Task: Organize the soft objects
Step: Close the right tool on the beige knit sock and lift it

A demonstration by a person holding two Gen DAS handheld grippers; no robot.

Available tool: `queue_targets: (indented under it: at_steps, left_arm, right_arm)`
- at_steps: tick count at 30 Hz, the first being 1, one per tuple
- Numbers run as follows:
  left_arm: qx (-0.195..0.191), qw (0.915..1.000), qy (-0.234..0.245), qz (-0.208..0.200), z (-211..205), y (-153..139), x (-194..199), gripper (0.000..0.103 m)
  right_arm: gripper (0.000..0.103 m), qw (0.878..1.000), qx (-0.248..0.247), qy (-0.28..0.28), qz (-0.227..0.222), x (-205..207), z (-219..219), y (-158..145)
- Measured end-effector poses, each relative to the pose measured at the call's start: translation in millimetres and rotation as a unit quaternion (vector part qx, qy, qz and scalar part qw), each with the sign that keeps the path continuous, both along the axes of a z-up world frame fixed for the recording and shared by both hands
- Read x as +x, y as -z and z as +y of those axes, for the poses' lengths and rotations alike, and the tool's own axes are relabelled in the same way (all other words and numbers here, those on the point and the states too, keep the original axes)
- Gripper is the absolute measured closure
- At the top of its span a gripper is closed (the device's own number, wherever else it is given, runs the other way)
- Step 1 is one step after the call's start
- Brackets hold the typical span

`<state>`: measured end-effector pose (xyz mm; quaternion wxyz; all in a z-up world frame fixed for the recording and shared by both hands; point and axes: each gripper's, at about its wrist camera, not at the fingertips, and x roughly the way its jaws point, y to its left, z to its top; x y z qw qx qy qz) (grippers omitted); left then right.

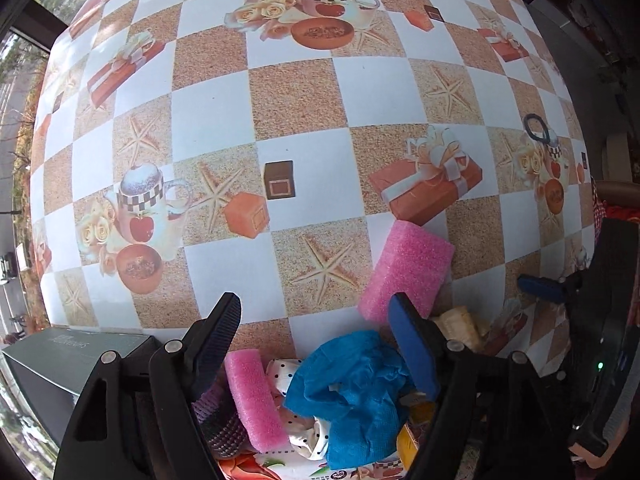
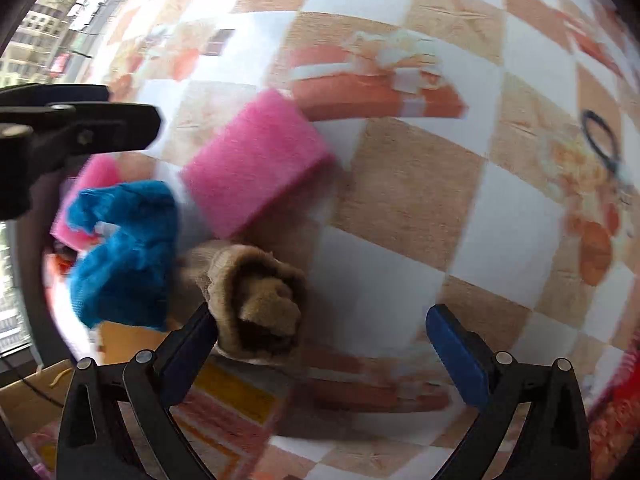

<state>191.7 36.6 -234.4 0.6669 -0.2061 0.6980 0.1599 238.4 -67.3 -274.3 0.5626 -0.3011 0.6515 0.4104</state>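
Both tools gape over blue cloth (image 1: 352, 392) and pink sponge (image 1: 406, 276)

A pink foam block (image 1: 406, 278) lies flat beside a crumpled blue cloth (image 1: 352, 396) and rolled tan sock (image 2: 256, 300).

Checkered tablecloth (image 1: 304, 96) with teapot and gift prints; black hair tie (image 1: 538, 129) at right; grey box (image 1: 52, 364) bottom left.

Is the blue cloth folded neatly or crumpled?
Crumpled. The blue cloth lies bunched in irregular wrinkles, with no flat folded edges in either view.
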Motion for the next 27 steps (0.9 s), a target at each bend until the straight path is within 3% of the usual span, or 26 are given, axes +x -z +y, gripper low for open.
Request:
queue_targets:
  at_steps: [6, 11, 15, 18, 24, 27]
  left_arm:
    - [0.004, 0.998, 0.063, 0.001, -44, 13, 38, 0.024]
    - [0.025, 0.9962, 0.081, 0.02, -63, 30, 57, 0.024]
    - [0.023, 0.9962, 0.079, 0.028, -68, 41, 68, 0.024]
    - [0.026, 0.9958, 0.082, 0.031, -73, 48, 69, 0.024]
    - [0.017, 0.9973, 0.067, 0.024, -73, 58, 58, 0.023]
    - [0.02, 0.9972, 0.068, 0.021, -73, 57, 61, 0.016]
  right_arm:
    - [0.0, 0.983, -0.04, 0.172, -0.05, 59, -99, 5]
    - [0.0, 0.967, 0.003, 0.256, 0.007, 75, -157, -3]
    - [0.0, 0.968, 0.037, 0.246, 0.01, 61, -159, -14]
    - [0.0, 0.975, 0.048, 0.217, 0.004, 50, -137, -15]
    - [0.0, 0.986, 0.019, 0.164, -0.017, 42, -97, 7]
    - [0.0, 0.988, 0.002, 0.154, -0.031, 34, -87, 20]
